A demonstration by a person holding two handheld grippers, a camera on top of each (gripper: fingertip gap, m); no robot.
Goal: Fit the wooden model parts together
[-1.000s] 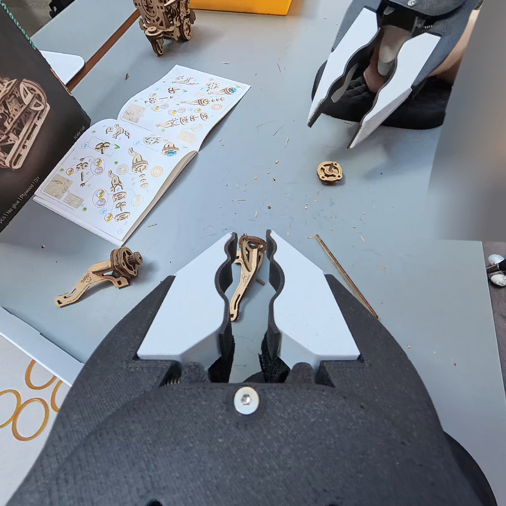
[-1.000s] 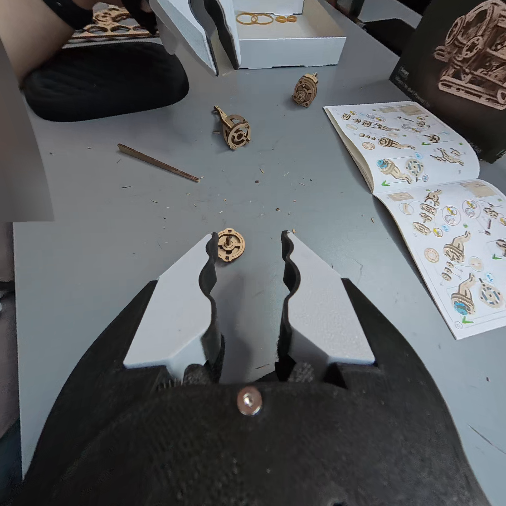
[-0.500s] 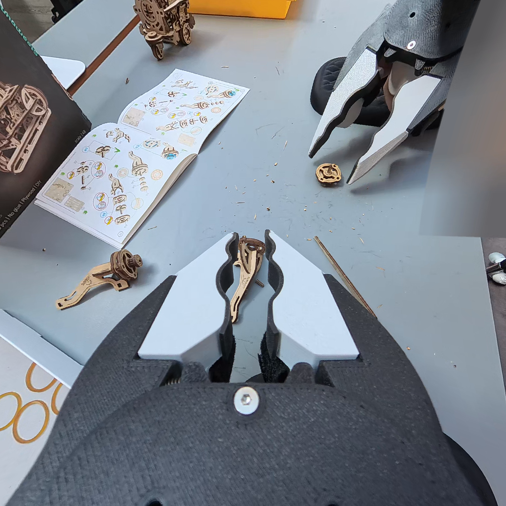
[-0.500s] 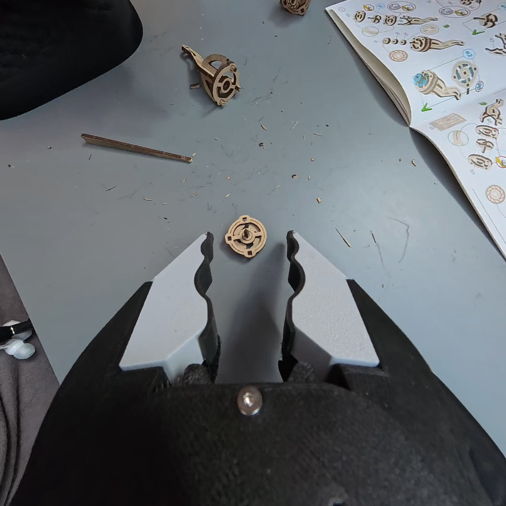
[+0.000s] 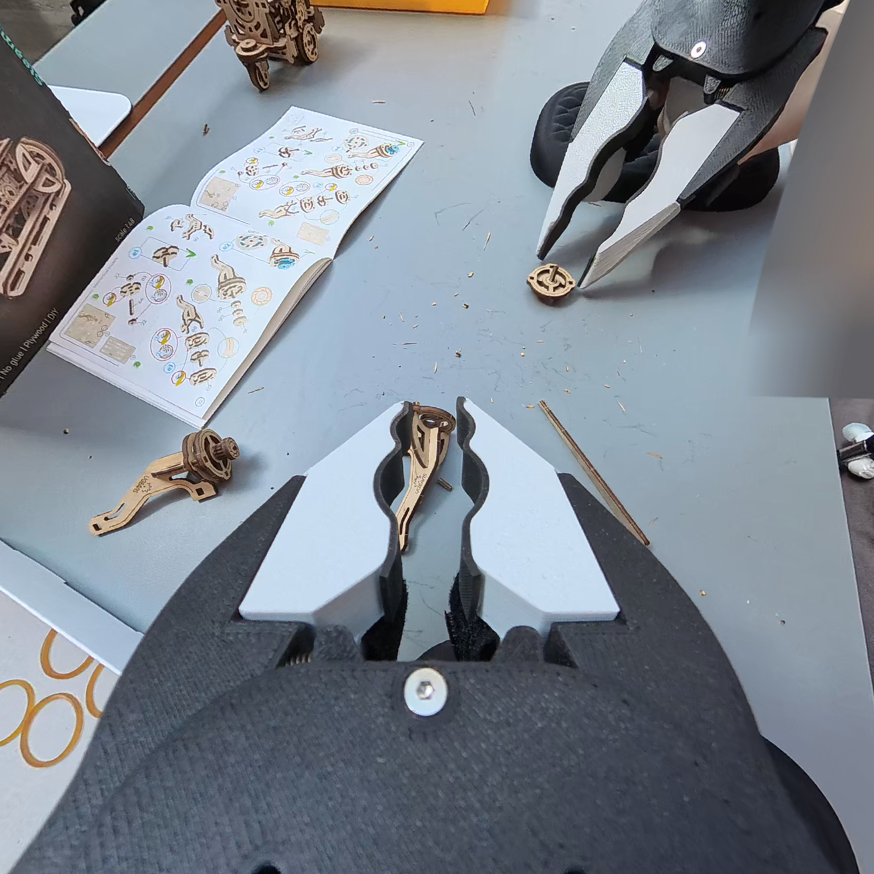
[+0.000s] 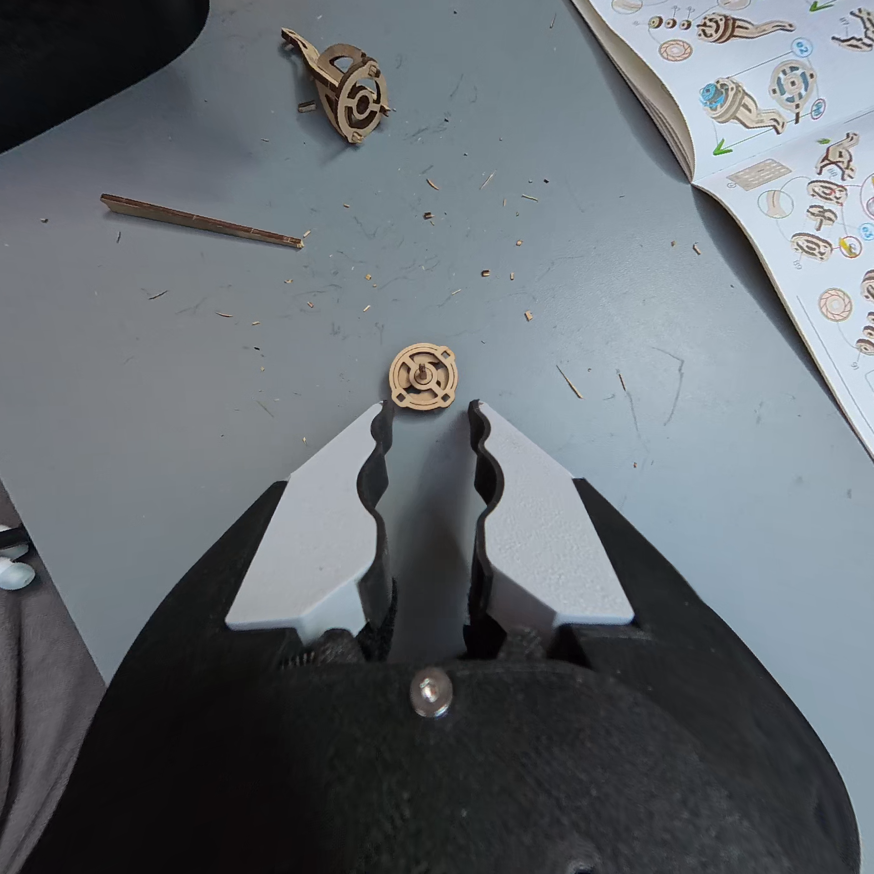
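Observation:
A small round wooden disc [image 6: 423, 382] with a centre peg lies flat on the grey table [image 6: 567, 331]. My right gripper [image 6: 430, 406] is open, low over the table, with its tips just short of the disc. In the left wrist view the right gripper [image 5: 563, 272] has a tip on either side of the disc [image 5: 550, 282]. A wooden arm piece with a ring end [image 6: 347, 90] lies on the table. My left gripper [image 5: 431, 404] is open and hovers over this arm piece [image 5: 423, 454], which shows between the fingers.
An open instruction booklet [image 5: 236, 265] lies left, beside a black box [image 5: 42, 227]. A second wooden arm with a wheel [image 5: 189, 468], a thin wooden stick [image 5: 591, 473], a finished model [image 5: 272, 33], a white tray [image 5: 38, 615] and a black pad [image 6: 71, 61] are around. Wood splinters dot the table.
My right gripper has come down and forward to the disc and its fingers have narrowed slightly. My left gripper has stayed in place over the arm piece.

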